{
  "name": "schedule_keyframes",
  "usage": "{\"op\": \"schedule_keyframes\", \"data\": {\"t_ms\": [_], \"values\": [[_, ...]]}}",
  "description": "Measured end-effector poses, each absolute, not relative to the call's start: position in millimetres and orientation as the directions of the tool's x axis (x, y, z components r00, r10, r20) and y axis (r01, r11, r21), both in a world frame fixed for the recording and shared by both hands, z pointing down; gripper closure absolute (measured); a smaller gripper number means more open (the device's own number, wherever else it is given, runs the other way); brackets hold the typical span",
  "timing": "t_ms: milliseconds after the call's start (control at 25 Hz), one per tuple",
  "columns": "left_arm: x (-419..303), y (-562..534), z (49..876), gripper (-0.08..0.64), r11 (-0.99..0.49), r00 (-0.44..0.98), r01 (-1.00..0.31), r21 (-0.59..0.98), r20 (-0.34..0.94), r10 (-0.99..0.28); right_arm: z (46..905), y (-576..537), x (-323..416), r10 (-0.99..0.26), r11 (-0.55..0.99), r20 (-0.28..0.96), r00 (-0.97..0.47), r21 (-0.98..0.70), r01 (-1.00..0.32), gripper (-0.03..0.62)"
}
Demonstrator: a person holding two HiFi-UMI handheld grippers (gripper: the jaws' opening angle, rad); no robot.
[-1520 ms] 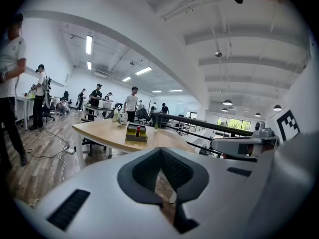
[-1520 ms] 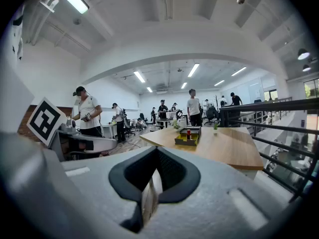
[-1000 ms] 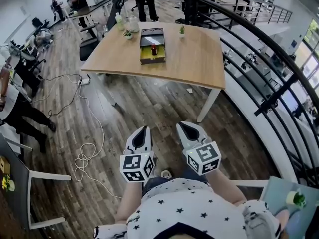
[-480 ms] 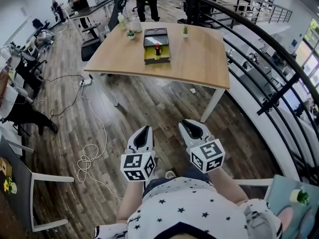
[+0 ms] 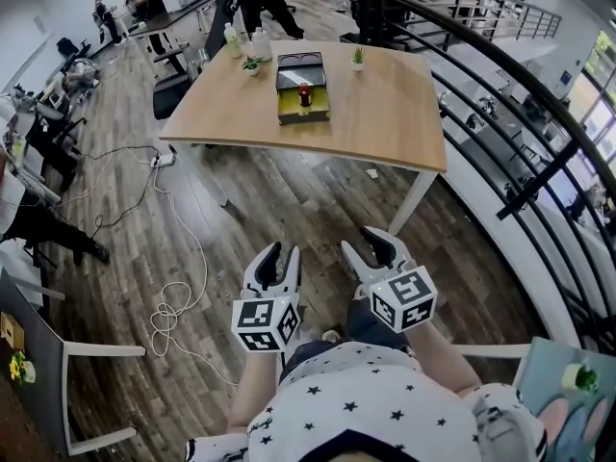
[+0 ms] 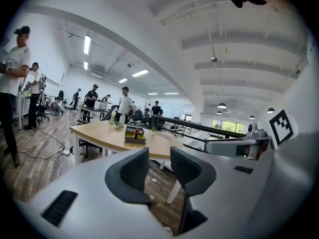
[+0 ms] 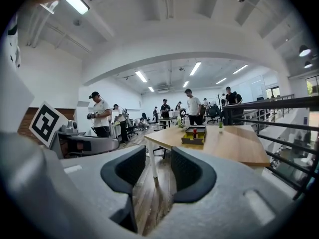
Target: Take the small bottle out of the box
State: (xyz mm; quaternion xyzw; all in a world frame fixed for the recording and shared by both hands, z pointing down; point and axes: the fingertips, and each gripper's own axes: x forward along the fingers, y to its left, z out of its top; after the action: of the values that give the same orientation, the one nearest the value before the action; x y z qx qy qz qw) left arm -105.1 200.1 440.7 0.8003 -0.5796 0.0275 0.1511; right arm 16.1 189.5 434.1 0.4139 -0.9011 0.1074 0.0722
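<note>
well back from the desk (image 5: 385, 114), our left hand-held gripper (image 5: 277, 256) and right hand-held gripper (image 5: 372, 242) have just opened, empty, readying for the small bottle (image 5: 304, 94) in the box (image 5: 300, 116).

small bottle (image 5: 304, 93) in box (image 5: 302, 116) on table (image 5: 385, 123), potted plant (image 5: 357, 58) right of box

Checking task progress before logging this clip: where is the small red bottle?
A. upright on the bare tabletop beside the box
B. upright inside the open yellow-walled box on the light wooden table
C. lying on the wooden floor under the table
B: in the head view the small red bottle stands upright inside the open yellow-walled box, which sits on the light wooden table.
</note>
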Motion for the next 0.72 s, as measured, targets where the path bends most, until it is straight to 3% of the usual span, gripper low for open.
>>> {"op": "schedule_keyframes", "data": {"t_ms": [360, 720], "values": [[-105, 161, 448, 0.402, -0.279, 0.328, -0.934, 0.223, 0.226, -0.917, 439, 150, 9, -0.705, 0.658, 0.218, -0.674, -0.153, -0.737, 0.397], [-102, 76, 453, 0.402, -0.303, 0.363, -0.917, 0.258, 0.229, -0.903, 443, 61, 3, -0.695, 0.669, 0.218, -0.686, -0.155, -0.727, 0.388]]}}
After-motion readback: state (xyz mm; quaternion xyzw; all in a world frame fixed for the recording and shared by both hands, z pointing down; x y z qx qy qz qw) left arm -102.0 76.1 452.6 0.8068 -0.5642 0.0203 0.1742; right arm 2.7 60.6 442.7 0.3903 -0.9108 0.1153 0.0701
